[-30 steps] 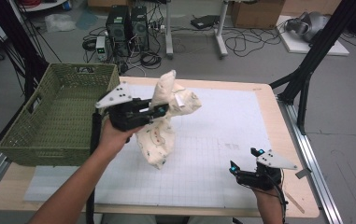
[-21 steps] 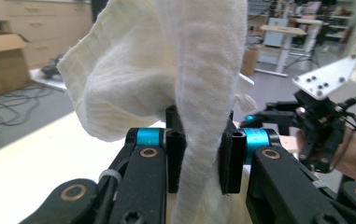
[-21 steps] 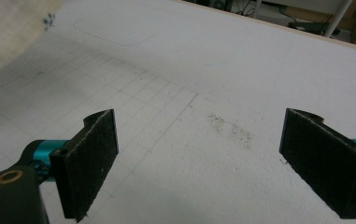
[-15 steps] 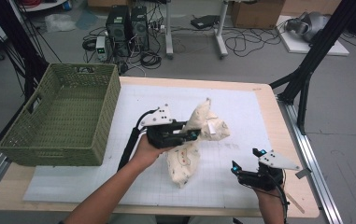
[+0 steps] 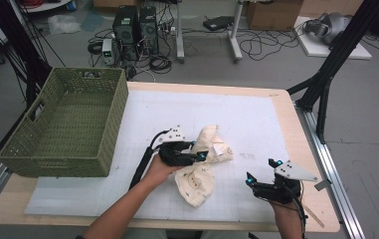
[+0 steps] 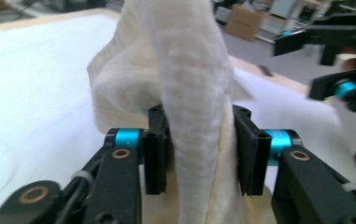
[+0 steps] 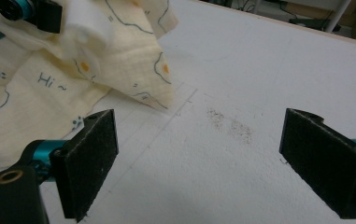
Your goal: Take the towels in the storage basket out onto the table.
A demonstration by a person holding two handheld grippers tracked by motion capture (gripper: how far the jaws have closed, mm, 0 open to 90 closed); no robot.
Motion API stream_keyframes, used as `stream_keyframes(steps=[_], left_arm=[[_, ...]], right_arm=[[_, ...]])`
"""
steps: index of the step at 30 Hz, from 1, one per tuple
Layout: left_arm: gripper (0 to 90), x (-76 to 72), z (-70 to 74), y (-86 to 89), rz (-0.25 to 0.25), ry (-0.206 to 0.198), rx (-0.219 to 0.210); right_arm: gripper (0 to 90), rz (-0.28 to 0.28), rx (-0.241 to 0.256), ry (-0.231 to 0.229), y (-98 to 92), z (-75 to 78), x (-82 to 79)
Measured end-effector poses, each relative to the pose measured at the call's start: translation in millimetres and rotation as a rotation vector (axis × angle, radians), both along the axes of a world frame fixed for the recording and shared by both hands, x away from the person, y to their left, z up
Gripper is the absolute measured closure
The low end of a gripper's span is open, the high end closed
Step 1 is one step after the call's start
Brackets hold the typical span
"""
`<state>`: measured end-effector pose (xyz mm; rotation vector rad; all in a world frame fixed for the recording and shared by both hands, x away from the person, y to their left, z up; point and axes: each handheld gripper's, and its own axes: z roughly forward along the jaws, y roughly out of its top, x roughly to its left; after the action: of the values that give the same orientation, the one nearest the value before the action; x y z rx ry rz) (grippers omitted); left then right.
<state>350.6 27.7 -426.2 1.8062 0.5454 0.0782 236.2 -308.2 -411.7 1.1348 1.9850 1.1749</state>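
bench [image 5: 256,114] mat mostly bare, green basket [image 5: 67,124] empty. cream cloth [image 5: 197,172] crumpled mid-bench, left claw [image 5: 197,155] clamped on a fold. right claw [image 5: 259,179] wide apart, near it. judging: spreading or folding barely begun.

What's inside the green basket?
The green basket looks empty: its woven floor shows bare in the high view. The strip just behind its near wall is hidden. The cream cloth lies outside it on the white mat, pinched by the left gripper.
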Motion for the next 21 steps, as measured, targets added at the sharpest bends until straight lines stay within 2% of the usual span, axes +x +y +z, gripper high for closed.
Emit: stream_keyframes(steps=[2, 5, 9, 11, 13, 16, 21], left_arm=[[51.2, 3.2, -4.6, 10.1, 0.048, 0.024, 0.021], [37.9, 6.7, -5.3, 30.2, 0.151, 0.036, 0.059], [28.4, 7.2, 1.4, 61.3, 0.271, 0.018, 0.075], [25.6, 5.9, 7.3, 77.8, 0.315, 0.000, 0.082], [25.5, 3.1, 12.9, 93.2, 0.345, -0.017, 0.072], [25.4, -4.9, 18.9, 111.2, 0.358, -0.040, 0.073], [24.5, -23.6, 18.0, 125.2, 0.353, -0.076, 0.098]], right_arm=[[10.9, -0.002, 0.001, 0.003, 0.0, -0.5, 0.1], [10.9, 0.000, 0.001, 0.006, 0.2, -0.4, -0.2], [10.9, 0.000, -0.003, 0.005, 0.7, -0.6, 0.1], [10.9, 0.002, -0.002, 0.009, 1.5, -0.8, 0.2], [10.9, 0.002, -0.003, 0.007, 2.4, -0.9, 0.2], [10.9, 0.002, -0.005, 0.011, 2.7, -1.1, 0.5], [10.9, 0.003, -0.010, 0.010, 3.9, -1.7, 1.5]])
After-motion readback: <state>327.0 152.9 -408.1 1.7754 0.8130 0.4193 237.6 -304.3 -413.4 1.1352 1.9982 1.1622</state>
